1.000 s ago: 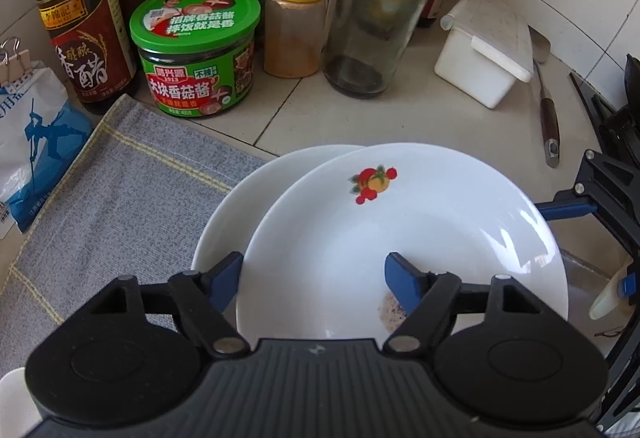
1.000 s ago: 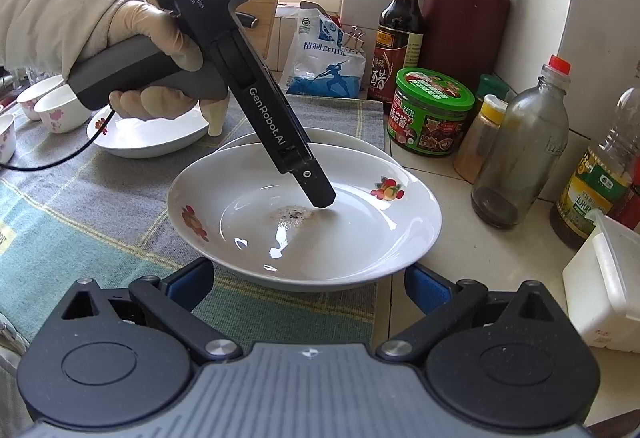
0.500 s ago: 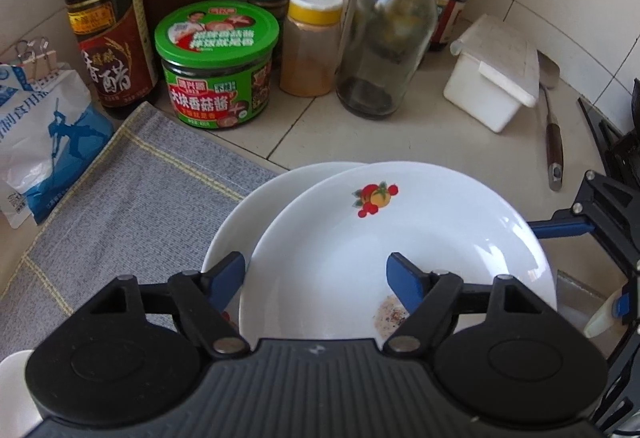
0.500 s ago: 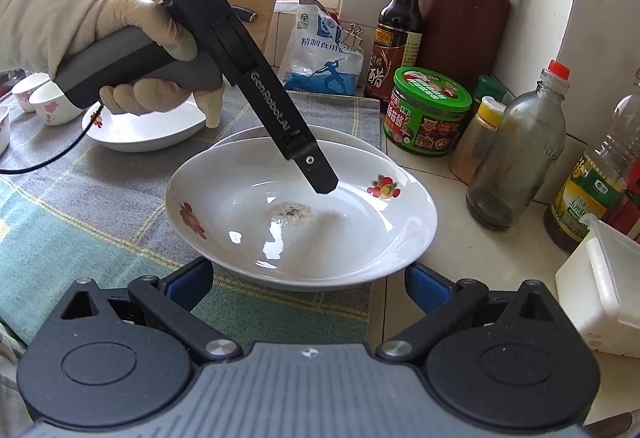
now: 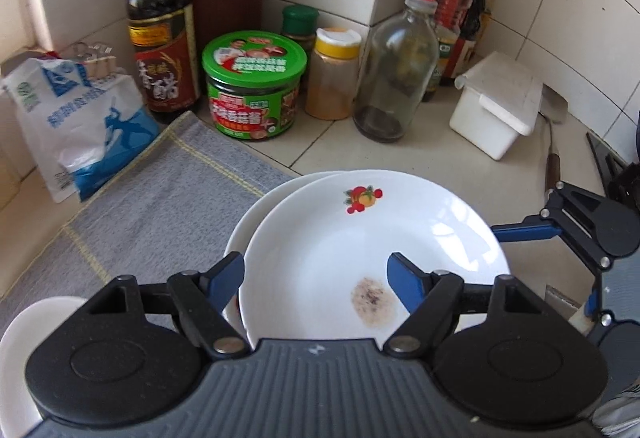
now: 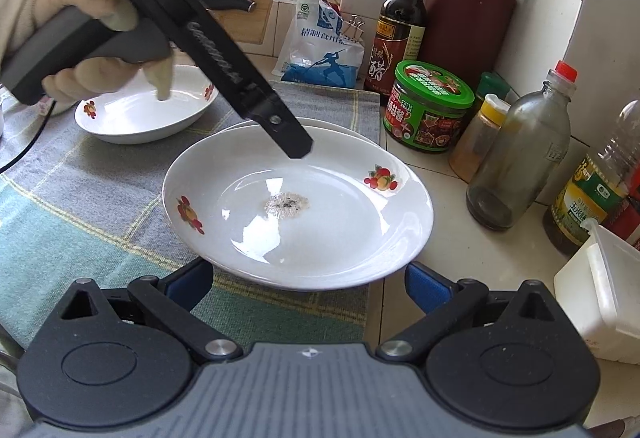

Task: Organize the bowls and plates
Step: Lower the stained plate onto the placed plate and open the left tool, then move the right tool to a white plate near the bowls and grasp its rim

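Observation:
A white plate [image 5: 320,250] with fruit prints and a brown stain lies on top of a second white plate [image 5: 256,214] at the edge of the grey cloth. It also shows in the right wrist view [image 6: 320,230]. My left gripper [image 5: 316,280] is open and empty, lifted above the top plate's near rim. My right gripper [image 6: 308,288] is open and empty, just in front of the plate's near rim. Another white plate [image 6: 136,122] sits further left on the cloth.
A green-lidded jar [image 5: 254,86], a dark sauce bottle [image 5: 162,26], a spice jar [image 5: 334,74], a glass bottle [image 5: 394,70], a white lidded box [image 5: 496,104] and a salt bag [image 5: 80,118] stand behind the plates. A knife block [image 6: 468,22] stands at the wall.
My left gripper has lifted up and back from the top plate, so more of the counter shows. The plates have stayed in place. My right gripper has held still.

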### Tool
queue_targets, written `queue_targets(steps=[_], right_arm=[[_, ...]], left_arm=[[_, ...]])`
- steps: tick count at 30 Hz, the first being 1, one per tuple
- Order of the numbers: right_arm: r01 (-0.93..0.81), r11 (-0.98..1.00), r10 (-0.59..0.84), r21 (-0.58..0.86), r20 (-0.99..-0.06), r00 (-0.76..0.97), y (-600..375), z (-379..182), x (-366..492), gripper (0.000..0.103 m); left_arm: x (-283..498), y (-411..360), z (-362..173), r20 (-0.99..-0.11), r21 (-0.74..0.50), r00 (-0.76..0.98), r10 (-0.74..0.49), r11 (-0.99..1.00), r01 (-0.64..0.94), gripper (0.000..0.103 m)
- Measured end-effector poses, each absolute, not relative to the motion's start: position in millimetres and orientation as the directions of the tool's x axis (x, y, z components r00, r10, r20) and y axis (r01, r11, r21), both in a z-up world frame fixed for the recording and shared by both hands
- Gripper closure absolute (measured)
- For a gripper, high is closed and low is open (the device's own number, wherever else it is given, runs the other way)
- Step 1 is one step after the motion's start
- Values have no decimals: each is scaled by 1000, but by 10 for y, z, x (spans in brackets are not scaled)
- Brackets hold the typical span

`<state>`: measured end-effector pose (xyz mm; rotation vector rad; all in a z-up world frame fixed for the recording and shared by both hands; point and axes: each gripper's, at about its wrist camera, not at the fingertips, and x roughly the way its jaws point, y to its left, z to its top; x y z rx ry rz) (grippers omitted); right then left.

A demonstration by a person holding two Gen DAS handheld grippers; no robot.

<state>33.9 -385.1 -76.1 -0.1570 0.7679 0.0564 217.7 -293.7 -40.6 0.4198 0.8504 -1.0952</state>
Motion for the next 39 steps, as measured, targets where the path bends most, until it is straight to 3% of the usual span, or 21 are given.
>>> queue_targets(steps=[17,26,34,39], right_arm=[[-4,999,-31,-49,-681,732,-3837,-721,150,0],[11,998,-45,-56,-658,752,-3453,-556,299,0],[10,999,-35,-42,-661,750,-3043,-479,442,0],[23,998,-59,-62,-674,737,-2852,-463,458,0]], left_arm=[[1421,-2019,-301,-660,-1,472,-584,629,777,15],[1387,-1399,-496,-682,-33,504,-530,711,703,14],[1588,-973,-819,-722,36,567,-396,797,603,14],[1722,-921,-944,-711,16,571,-410,803,596,14]])
